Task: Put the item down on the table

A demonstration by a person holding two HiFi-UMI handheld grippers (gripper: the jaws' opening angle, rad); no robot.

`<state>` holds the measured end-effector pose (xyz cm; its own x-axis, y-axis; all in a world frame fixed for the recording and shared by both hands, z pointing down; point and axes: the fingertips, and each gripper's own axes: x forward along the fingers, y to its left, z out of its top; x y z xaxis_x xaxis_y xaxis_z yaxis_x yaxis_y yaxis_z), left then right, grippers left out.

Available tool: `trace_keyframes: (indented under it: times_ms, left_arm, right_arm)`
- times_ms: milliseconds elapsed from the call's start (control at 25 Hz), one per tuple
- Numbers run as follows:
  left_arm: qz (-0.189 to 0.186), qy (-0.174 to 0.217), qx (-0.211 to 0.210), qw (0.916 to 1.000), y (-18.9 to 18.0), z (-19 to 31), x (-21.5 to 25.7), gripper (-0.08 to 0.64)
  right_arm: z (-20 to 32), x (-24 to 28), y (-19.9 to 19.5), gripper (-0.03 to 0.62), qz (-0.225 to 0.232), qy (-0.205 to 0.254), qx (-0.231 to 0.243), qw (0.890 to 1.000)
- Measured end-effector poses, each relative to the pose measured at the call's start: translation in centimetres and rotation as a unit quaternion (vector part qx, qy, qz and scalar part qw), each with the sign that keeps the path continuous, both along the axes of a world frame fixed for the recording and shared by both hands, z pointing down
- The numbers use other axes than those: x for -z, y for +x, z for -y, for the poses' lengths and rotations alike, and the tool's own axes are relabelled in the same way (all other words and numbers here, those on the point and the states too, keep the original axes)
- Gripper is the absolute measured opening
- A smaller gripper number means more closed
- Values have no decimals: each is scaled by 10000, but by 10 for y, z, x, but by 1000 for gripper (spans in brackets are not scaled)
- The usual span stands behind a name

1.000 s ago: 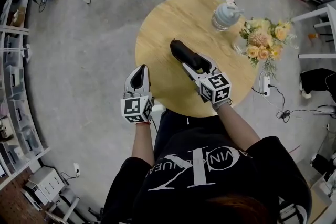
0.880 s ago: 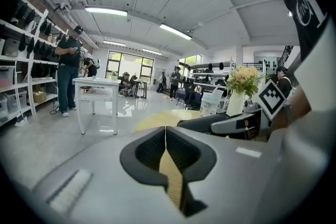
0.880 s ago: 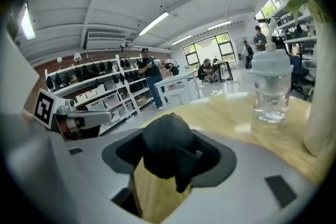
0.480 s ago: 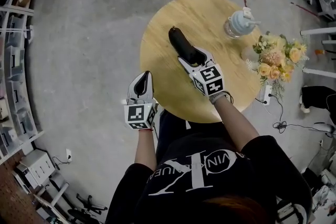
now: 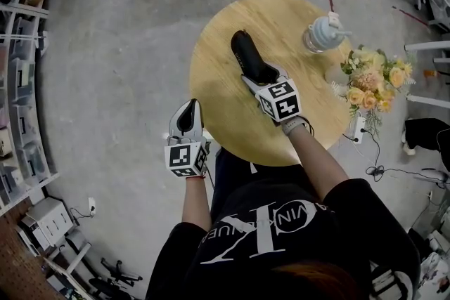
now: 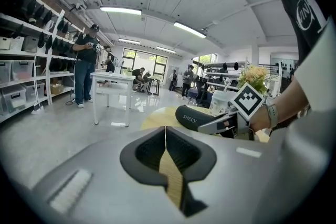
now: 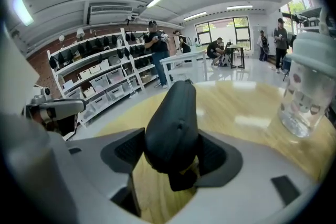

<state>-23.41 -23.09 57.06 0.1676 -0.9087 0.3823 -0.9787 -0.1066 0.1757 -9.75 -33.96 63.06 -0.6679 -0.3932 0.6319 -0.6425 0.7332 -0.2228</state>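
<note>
A long black case (image 5: 246, 55) sticks out forward from my right gripper (image 5: 258, 75), which is shut on it over the round wooden table (image 5: 223, 112). In the right gripper view both pads press the sides of the case (image 7: 173, 118), and tabletop shows beneath it. I cannot tell whether the case touches the wood. My left gripper (image 5: 186, 109) hangs off the table's left edge, near the person's body. It is shut, and in the left gripper view its pads (image 6: 157, 152) meet with nothing between them. That view also shows the case (image 6: 197, 118) from the side.
A clear jar with a pale lid (image 5: 325, 31) stands at the table's far right; it is also in the right gripper view (image 7: 307, 86). A bunch of yellow and peach flowers (image 5: 373, 77) sits at the right edge. Shelves and people stand farther off.
My right gripper has carried the case slightly farther over the table. The left gripper has drifted a little back toward the person, off the table's edge.
</note>
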Motion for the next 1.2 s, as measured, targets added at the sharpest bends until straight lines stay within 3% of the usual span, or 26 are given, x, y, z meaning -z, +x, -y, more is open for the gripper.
trace_keyframes:
  times_ms: [720, 1120, 1200]
  left_arm:
    - [-135, 182, -299, 9993, 8, 17, 12, 12]
    - [-171, 348, -515, 9979, 16, 27, 24, 12]
    - [-168, 408, -574, 9974, 18, 30, 28, 12]
  right_arm:
    - [12, 17, 28, 304, 34, 55, -666, 9978]
    - [10, 65, 36, 302, 552, 493, -1036, 9919]
    - [9, 75, 38, 263, 611, 625, -1078, 9903]
